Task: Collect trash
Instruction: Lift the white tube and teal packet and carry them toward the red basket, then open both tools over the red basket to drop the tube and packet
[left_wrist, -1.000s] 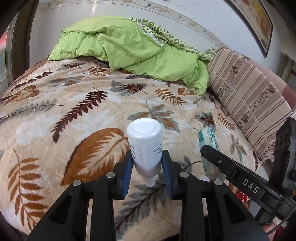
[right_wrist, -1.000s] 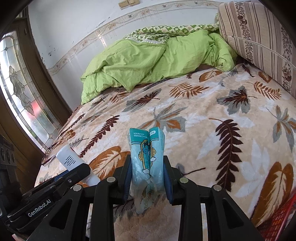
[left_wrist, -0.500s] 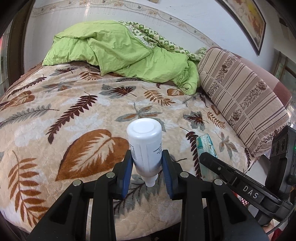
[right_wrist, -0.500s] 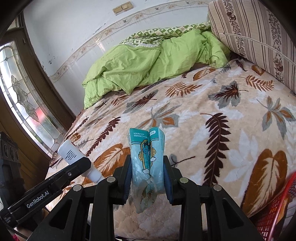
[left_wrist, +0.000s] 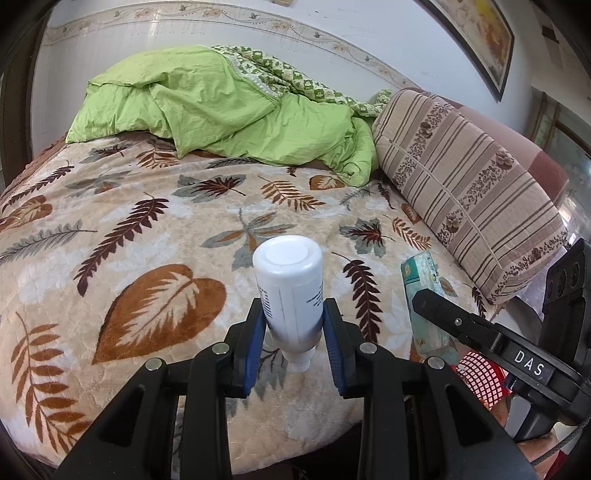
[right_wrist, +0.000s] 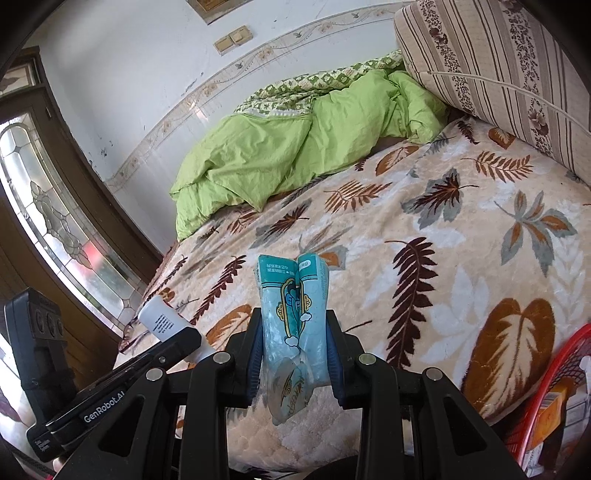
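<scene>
Left gripper (left_wrist: 294, 341) clamped white bottle (left_wrist: 290, 288), cap down. Right gripper (right_wrist: 294, 347) pinched teal wrapper (right_wrist: 293, 317). Both above bed (left_wrist: 147, 229) near edge; red basket (right_wrist: 546, 384) beside.

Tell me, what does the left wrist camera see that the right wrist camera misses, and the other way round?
Only the left wrist view shows the framed picture on the wall.

Only the right wrist view shows the stained-glass window, the wall switches and boxes inside the red basket.

Both show the leaf-patterned blanket, green quilt and striped cushion. Both also show the left gripper shut on the white bottle and the right gripper shut on the blue packet, each seen side-on from the other camera.
</scene>
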